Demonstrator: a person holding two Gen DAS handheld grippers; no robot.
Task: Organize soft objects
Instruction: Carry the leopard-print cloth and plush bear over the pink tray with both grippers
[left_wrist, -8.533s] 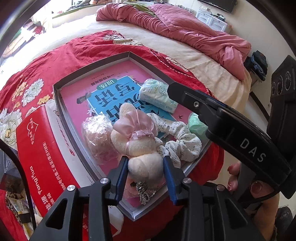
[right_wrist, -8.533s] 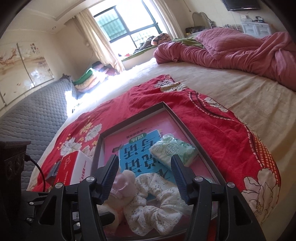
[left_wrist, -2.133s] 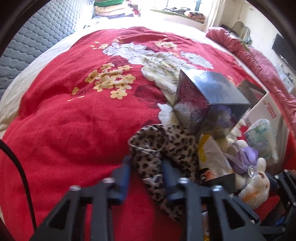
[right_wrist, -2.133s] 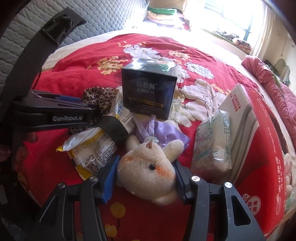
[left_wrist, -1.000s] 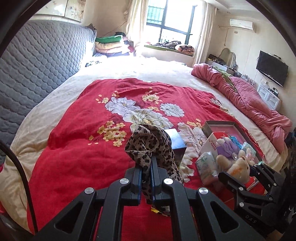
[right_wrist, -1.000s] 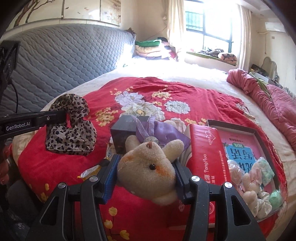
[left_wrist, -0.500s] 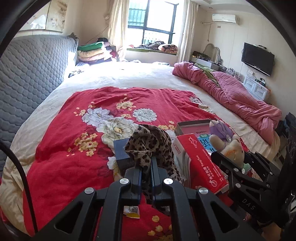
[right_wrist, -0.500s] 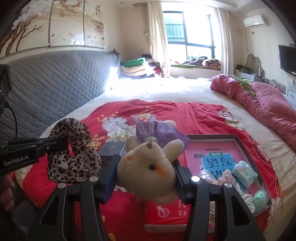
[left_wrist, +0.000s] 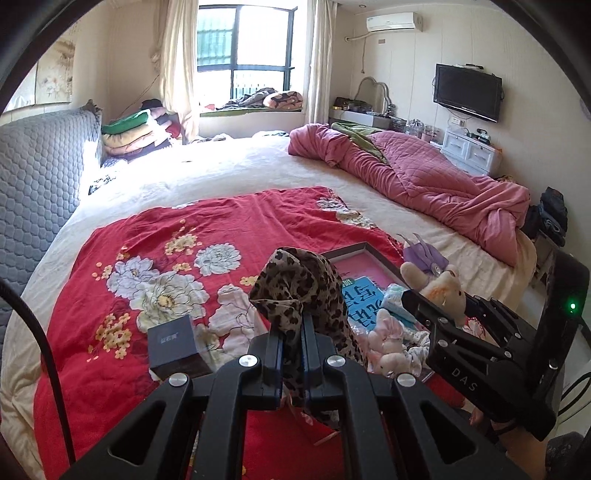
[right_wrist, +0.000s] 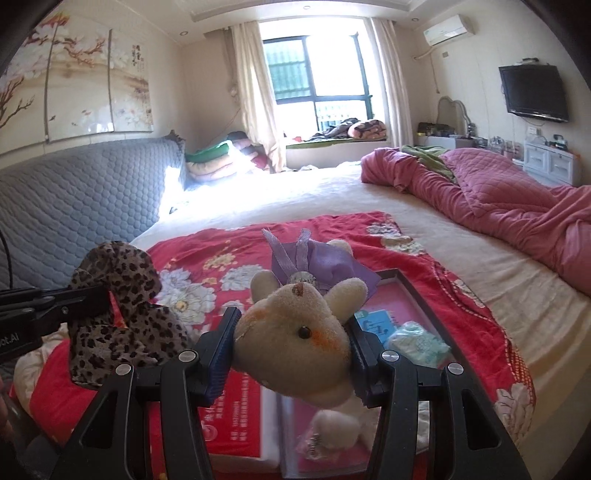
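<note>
Both my loads have come up off the red floral blanket (left_wrist: 155, 236) and swung across toward the tray at the near right corner of the bed; a second ago the dark-framed tray (left_wrist: 360, 248) sat well off to the side, and now it lies just ahead of both tools. My left hand-held gripper (left_wrist: 291, 345) is pinched tight together on the leopard-print scrunchie (left_wrist: 299, 284), which hangs in the air above the blanket, short of the tray's near rim. My right hand-held gripper (right_wrist: 291, 354) is clamped on the cream plush bear with the purple bow (right_wrist: 295, 332), held aloft over the tray's left edge and the red box (right_wrist: 229, 417) beside it. I judge both soft things are on the last stretch before being set down with the pink plush toy (left_wrist: 388, 343), the floral scrunchie and the tissue pack (right_wrist: 419, 341) already in the tray. The dark blue box (left_wrist: 173, 339) stays on the blanket. The bear hides most of the tray's near half from my right camera, and the scrunchie and fingers cover its left part from my left one, so I cannot tell how much free room remains inside.
</note>
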